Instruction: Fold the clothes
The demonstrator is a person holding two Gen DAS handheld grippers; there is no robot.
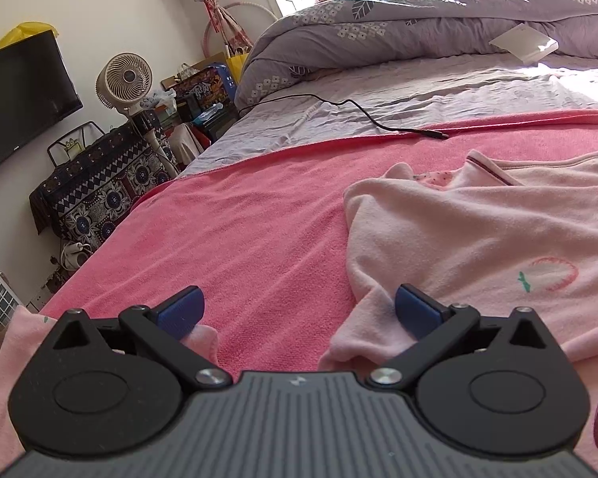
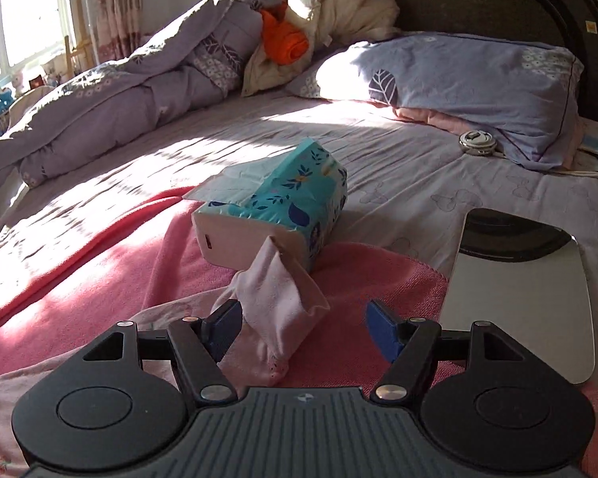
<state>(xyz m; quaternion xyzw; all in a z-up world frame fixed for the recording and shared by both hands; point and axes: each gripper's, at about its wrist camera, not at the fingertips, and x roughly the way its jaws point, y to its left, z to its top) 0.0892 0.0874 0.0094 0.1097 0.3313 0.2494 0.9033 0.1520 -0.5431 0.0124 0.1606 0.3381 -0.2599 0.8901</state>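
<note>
Pink top (image 1: 478, 223): spread on the pink towel (image 1: 259, 215) covering the bed; I see strawberry prints on it.
Left tongs (image 1: 299, 310): I have them spread wide, holding nothing, low over the garment's edge.
Right tongs (image 2: 303, 328): parted too; a bunched sleeve (image 2: 283, 310) stands between the blue pads, touching the left one.
Tissue pack (image 2: 275, 207): just behind the sleeve.
Mirror (image 2: 518, 290): right of it.
</note>
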